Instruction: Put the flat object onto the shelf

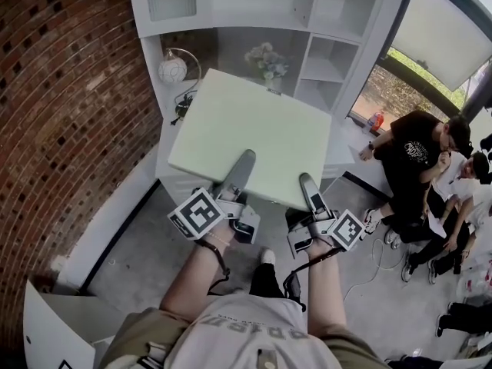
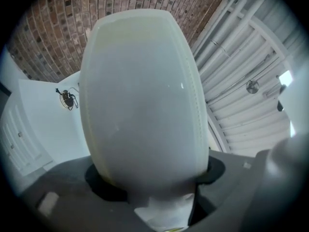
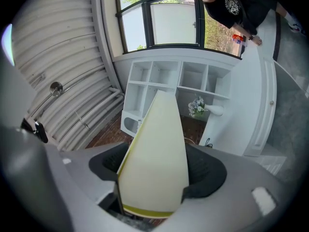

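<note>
Above the grey floor, the left gripper and right gripper each clamp the pale flat object's near edge (2 grips, jaws pressed onto it), holding it aloft. Beyond it stand the white shelf unit, a brick wall at left and seated people at right.

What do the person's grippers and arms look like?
The left gripper and right gripper have long grey jaws and grey bodies, each carrying a white cube with black square markers. Black straps loop round both wrists. Forearms bare; light printed T-shirt.
</note>
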